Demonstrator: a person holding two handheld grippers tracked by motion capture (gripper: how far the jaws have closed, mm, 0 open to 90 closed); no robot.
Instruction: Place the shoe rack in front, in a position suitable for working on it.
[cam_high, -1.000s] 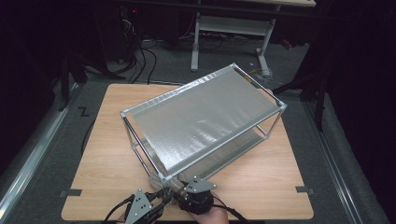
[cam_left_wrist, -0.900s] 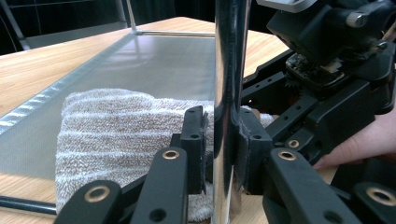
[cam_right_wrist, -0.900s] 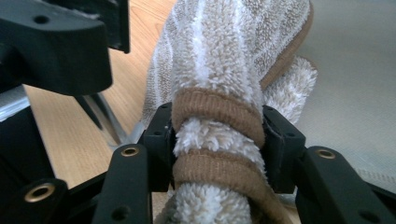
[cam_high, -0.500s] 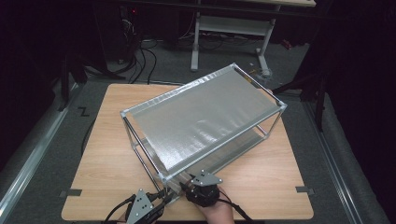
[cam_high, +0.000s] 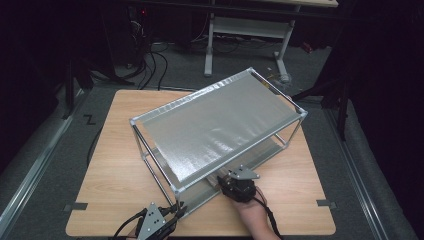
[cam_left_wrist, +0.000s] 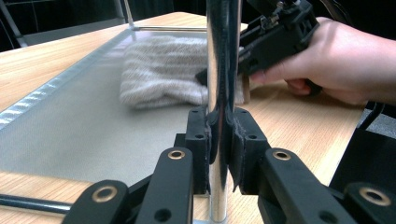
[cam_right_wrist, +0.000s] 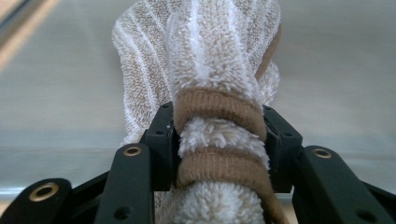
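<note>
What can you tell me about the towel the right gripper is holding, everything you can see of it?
The towel is fluffy terry cloth, off-white with tan bands and thin pale stripes. It is bunched into a thick fold, and the right gripper is shut on that fold, its pads pressing both sides. The loose end lies spread on the grey lower shelf of the metal rack, near the front corner post that the left gripper clamps.
</note>
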